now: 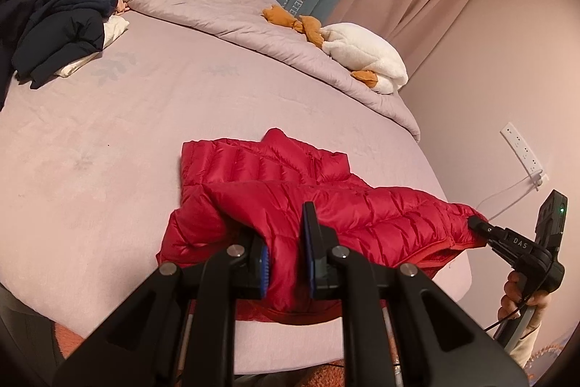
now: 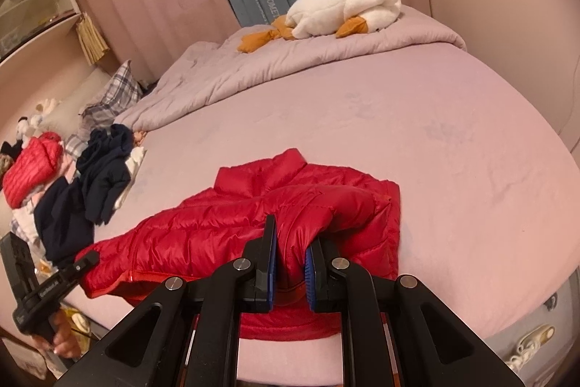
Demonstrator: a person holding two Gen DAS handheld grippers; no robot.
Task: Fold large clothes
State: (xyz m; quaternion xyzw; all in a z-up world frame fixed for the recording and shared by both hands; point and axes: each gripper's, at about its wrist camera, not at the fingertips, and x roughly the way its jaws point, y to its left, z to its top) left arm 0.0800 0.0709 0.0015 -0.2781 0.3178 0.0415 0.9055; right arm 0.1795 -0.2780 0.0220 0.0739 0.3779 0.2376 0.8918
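Red puffer jacket (image 1: 290, 202): quilted, shiny, lying on the pink bed sheet (image 1: 108, 133) near the front edge, collar pointing away from both grippers, lower half lifted and partly doubled over the upper half. No containers in view.

Left gripper (image 1: 286, 256): clamped on jacket fabric, a fold bunched between the blue pads, tilted down toward the bed. Right gripper (image 2: 290, 263): same, pinching a red fold, also angled down. Each shows at the other view's edge, gripping the hem, w/ a hand (image 1: 522, 296) on its handle.

Beyond the grippers: dark clothes pile (image 1: 58, 24), duvet w/ goose plush (image 2: 344, 9).
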